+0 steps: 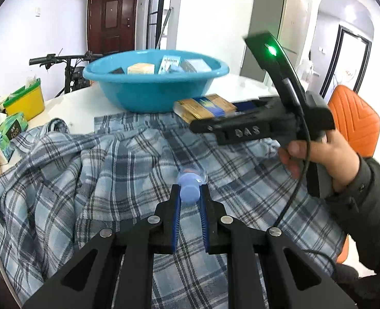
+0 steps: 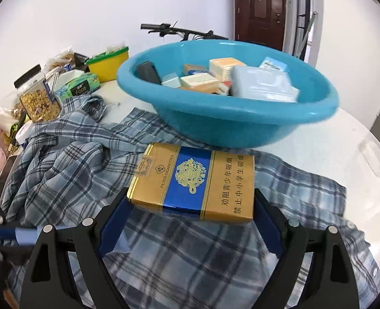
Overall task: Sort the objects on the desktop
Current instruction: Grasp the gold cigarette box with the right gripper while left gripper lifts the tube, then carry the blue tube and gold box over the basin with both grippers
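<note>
Two grippers are each carrying something above the plaid shirt (image 2: 69,170) spread over the white table (image 2: 326,139), which suggests both items are on their way to be sorted. Nearest in the left wrist view, the left gripper (image 1: 190,195) is closed as tight as it goes on a small pale-blue bottle (image 1: 189,191); the blue pads pinch it by the cap end, so its clear body juts forward past the fingertips over the cloth. In the right wrist view, the right gripper (image 2: 191,206) stands wide, its jaws spanning the long sides of a gold and blue cigarette pack (image 2: 195,186). The pack sits flat between the pads with its printed face up and seems to be lifted clear of the shirt, so I judge it is gripped rather than resting, the wide opening being simply the width of the pack. From the left wrist view the same pack shows just beyond the right gripper's fingers, with a hand (image 1: 326,159) on the handle beneath a dark sleeve. Just past the pack stands the blue basin (image 2: 241,126), its near edge on the shirt, already holding several small boxes (image 2: 226,68); the pack hangs just short of its near wall, likely the next drop. Farther back to the left lie a yellow tub (image 2: 110,67), a tissue pack (image 2: 80,86) and a cereal jar (image 2: 39,103), well apart from the basin. Behind them a bicycle (image 2: 179,32) leans by the wall.
</note>
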Motion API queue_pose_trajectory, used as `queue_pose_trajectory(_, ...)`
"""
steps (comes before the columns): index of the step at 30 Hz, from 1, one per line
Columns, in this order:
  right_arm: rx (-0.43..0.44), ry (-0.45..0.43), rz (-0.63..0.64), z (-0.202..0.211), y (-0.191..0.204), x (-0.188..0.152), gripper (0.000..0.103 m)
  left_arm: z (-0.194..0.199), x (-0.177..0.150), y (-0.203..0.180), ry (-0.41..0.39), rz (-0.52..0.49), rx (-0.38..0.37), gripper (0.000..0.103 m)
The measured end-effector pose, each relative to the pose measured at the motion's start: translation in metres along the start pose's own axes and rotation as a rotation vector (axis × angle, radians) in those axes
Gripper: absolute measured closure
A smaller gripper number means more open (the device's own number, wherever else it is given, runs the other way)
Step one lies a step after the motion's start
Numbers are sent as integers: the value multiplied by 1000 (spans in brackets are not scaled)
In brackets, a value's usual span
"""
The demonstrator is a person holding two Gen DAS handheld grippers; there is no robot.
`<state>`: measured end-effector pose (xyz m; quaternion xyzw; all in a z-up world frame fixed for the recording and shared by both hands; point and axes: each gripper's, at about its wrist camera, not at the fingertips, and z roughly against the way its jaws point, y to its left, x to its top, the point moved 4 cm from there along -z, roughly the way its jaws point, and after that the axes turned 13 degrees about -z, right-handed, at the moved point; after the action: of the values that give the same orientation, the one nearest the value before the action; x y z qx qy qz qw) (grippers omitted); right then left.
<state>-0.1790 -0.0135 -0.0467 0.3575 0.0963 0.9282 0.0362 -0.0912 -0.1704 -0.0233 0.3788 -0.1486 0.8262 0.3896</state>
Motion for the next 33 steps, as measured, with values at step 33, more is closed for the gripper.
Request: queue_pose_trajectory(33, 96, -265, -67, 68, -50, 131, 15, 11, 188, 70, -339, 66, 283, 88)
